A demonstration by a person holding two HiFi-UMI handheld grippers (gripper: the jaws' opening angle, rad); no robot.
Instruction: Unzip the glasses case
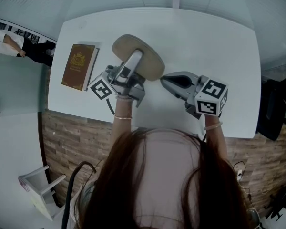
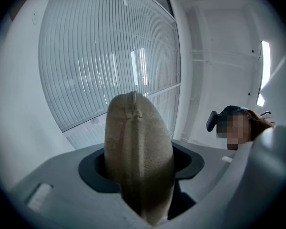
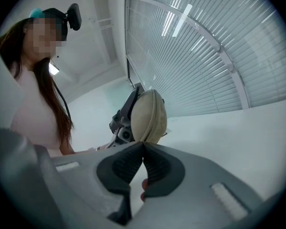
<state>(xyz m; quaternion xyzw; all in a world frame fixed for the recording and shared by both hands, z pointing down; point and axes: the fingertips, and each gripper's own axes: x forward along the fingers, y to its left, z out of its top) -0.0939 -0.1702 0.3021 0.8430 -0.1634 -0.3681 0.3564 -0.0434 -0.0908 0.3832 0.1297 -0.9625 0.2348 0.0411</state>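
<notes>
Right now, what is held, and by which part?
Left gripper clamps the tan oval fabric glasses case by its near end. Right gripper's jaws are shut at its edge; contents unclear.

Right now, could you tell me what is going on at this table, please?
A person is working over a white table with a handheld gripper in each hand. The left claw is clamped on a beige glasses case and holds it up above the tabletop. The right claw is closed, with its tips right at one end of the case. Whether they pinch the zip pull cannot be told. The case looks zipped shut. A brown book lies apart on the table.
</notes>
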